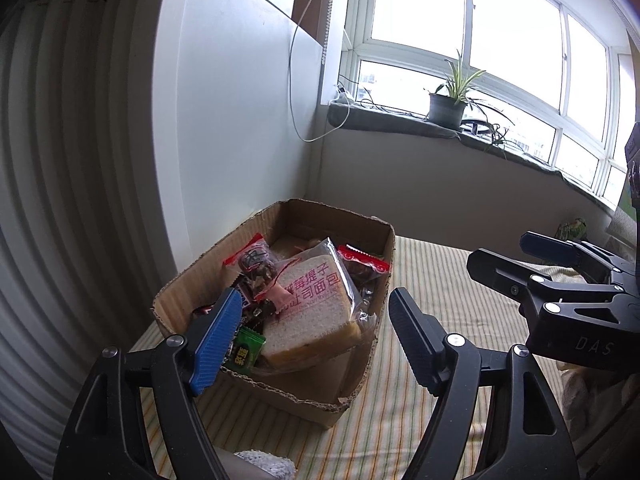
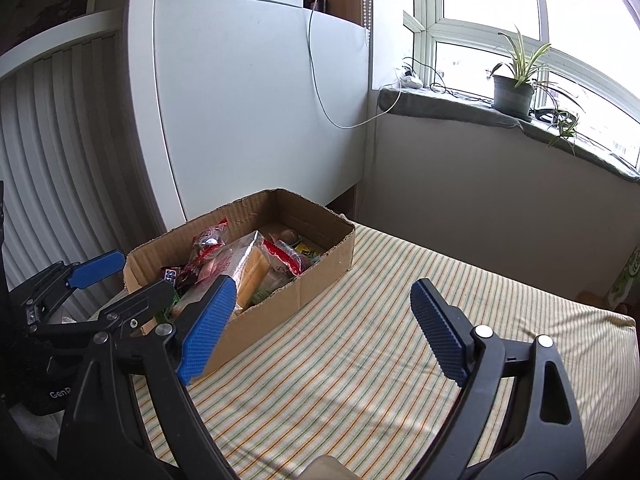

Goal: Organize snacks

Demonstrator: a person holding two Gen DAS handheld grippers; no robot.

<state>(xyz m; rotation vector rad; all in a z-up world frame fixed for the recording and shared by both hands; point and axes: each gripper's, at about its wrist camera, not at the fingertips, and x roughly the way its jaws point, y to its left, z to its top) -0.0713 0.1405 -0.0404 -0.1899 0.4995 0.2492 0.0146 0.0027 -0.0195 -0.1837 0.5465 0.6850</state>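
The left tongs (image 1: 316, 336) hang released, their two fingers spread wide with nothing between them. Straight ahead of them, and just beyond the tips, sits an open cardboard box (image 1: 352, 384) on a striped cloth (image 1: 432, 360). The left finger's blue pad (image 1: 216, 344) overlaps the box's near corner in the left wrist view; whether it touches the cardboard cannot be told.

The box is full of snacks. A wrapped slice of bread (image 1: 316, 308) with pink printing leans tilted on top, between the two fingers in that view. Left of it lies a red-edged packet (image 1: 256, 264) with dark contents, and behind the bread a second red packet (image 1: 364, 268) rests against the far right wall of the box. A small green packet (image 1: 246, 350) lies low in the near corner, just beside the blue pad.

The right tongs (image 2: 320, 324) are released too, fingers wide apart over the cloth, holding nothing. The box lies ahead and to their left, its long side running past the left finger. In the left wrist view the right tongs show off to the right, well apart from the box.

Beyond the box stands a white panel (image 2: 248, 100), and further right a window ledge carries a potted plant (image 2: 514, 92).
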